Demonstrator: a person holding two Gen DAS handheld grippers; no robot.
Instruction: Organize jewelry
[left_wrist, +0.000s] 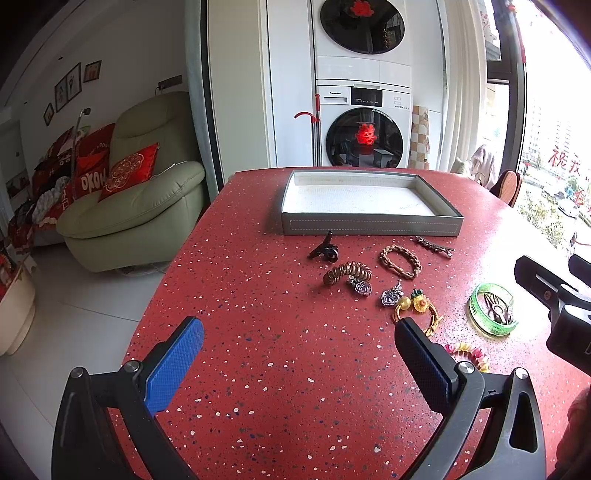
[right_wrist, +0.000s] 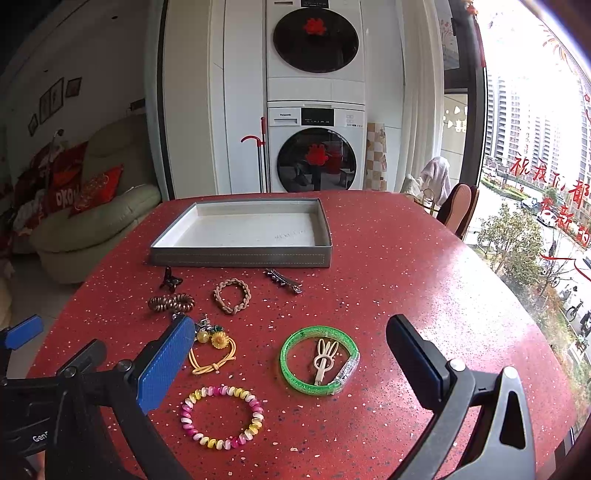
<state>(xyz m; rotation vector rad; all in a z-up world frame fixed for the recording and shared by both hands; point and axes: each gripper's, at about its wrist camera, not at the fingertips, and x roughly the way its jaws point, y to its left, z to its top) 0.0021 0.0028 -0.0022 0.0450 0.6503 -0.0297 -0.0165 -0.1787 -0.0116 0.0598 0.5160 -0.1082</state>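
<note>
- Left tongs (left_wrist: 299, 332): jaws wide apart, nothing between them, hovering over bare red speckled worktop (left_wrist: 258, 288).
- Grey tray (right_wrist: 240, 254): white liner, nothing in it, sits at the far side of the worktop; all jewelry lies loose on the near side of it.
- Row nearest the tray, left to right: dark claw clip (right_wrist: 170, 282), tan braided bracelet (right_wrist: 232, 295), metal barrette (right_wrist: 283, 280).
- Brown coil hair tie (right_wrist: 171, 302) lies just in front of the claw clip.
- Yellow elastic with flower charm (right_wrist: 216, 350) is near the right tongs' blue finger; silver heart charms (left_wrist: 389, 297) are just beyond it.
- Pink-yellow bead bracelet (right_wrist: 221, 417) is nearest the camera.
- Green bangle (right_wrist: 319, 360) lies flat, with a cream rabbit-ear clip (right_wrist: 322, 358) inside its ring.
- Right tongs (right_wrist: 291, 336): jaws spread, holding nothing, above the green bangle area.
</note>
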